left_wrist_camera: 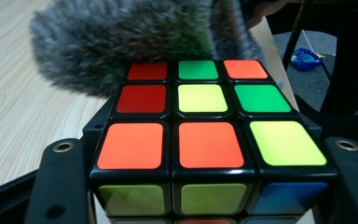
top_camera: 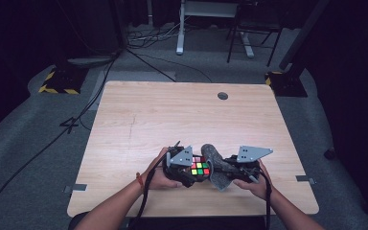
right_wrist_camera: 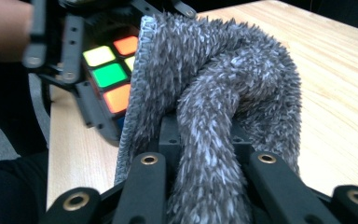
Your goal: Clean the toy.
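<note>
A scrambled Rubik's cube [top_camera: 200, 167] sits between the jaws of my left gripper [top_camera: 194, 176], just above the table's front edge. In the left gripper view the cube [left_wrist_camera: 205, 140] shows red, orange, green and yellow stickers, and both black jaws press on its sides, so my left gripper [left_wrist_camera: 205, 191] is shut on it. A grey fuzzy cloth [top_camera: 214, 155] is bunched in my right gripper [top_camera: 222, 169] and touches the cube's right side. The cloth [right_wrist_camera: 223, 93] runs folded between the jaws of my right gripper [right_wrist_camera: 208, 179], with the cube [right_wrist_camera: 109, 74] just to its left.
The wooden table [top_camera: 182, 120] has a round cable hole [top_camera: 223, 96] near its far edge. On the floor behind lie cables, a stand base with yellow-black tape [top_camera: 60, 81] and desk legs [top_camera: 179, 45]. A blue packet [left_wrist_camera: 306, 58] lies on the floor.
</note>
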The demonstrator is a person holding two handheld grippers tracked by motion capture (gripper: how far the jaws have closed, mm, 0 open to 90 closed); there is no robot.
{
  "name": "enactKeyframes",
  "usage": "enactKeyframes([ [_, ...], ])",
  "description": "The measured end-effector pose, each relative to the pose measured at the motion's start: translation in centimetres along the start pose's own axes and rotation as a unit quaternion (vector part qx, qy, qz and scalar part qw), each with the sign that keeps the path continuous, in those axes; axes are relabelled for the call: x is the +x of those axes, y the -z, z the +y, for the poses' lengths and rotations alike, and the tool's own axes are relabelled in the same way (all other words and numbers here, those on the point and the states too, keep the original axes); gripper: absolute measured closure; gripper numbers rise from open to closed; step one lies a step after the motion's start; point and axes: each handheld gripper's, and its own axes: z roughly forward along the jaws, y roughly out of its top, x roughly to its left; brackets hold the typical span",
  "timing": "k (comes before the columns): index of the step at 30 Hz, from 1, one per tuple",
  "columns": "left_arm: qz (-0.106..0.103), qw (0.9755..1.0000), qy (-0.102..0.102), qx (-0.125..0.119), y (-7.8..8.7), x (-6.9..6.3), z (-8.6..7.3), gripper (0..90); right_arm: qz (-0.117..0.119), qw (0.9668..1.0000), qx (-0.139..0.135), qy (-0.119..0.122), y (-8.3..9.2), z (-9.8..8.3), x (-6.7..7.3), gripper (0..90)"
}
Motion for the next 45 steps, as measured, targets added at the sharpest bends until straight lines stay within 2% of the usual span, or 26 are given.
enactKeyframes([
  [3, -0.002, 0.9999, -0.004, -0.011, 0.3, -0.3, 0.5, 33.4, 0.000, 0.9997, 0.023, -0.004, -0.6, -0.3, -0.1, 75.9],
  [4, 0.003, 0.9999, -0.007, -0.014, 0.5, -0.3, 0.6, 33.4, 0.002, 0.9994, 0.033, -0.003, -1.0, -0.6, 0.0, 75.9],
  [6, 0.003, 0.9999, -0.001, -0.017, 0.6, -0.3, 0.6, 33.4, 0.005, 0.9987, 0.049, 0.006, -1.5, -0.8, 0.3, 75.9],
  [13, 0.015, 0.9996, 0.007, -0.025, 1.1, 0.2, 0.6, 33.4, 0.015, 0.9977, 0.065, 0.012, -2.0, -1.1, 0.7, 75.9],
  [15, 0.026, 0.9994, 0.003, -0.023, 1.2, 0.3, 0.6, 33.4, 0.018, 0.9976, 0.065, 0.012, -2.1, -1.1, 0.8, 75.9],
  [17, 0.027, 0.9993, 0.008, -0.025, 1.4, 0.5, 0.6, 33.4, 0.022, 0.9977, 0.062, 0.016, -2.0, -1.0, 0.9, 75.9],
  [22, 0.045, 0.9986, 0.015, -0.025, 1.8, 0.9, 0.5, 33.4, 0.029, 0.9987, 0.037, 0.021, -1.0, -0.6, 0.8, 75.9],
  [31, 0.047, 0.9988, 0.008, -0.006, 1.5, 1.0, 0.3, 33.4, 0.003, 0.9997, 0.006, 0.024, 0.9, 0.5, 0.1, 76.0],
  [40, 0.063, 0.9980, 0.008, 0.004, 1.7, 1.4, 0.0, 33.4, -0.029, 0.9993, 0.007, 0.024, 1.9, 0.7, -0.9, 76.0],
  [45, 0.077, 0.9969, 0.011, 0.014, 1.9, 2.0, -0.5, 33.4, -0.055, 0.9982, 0.017, 0.015, 2.4, 0.2, -2.2, 75.9],
])
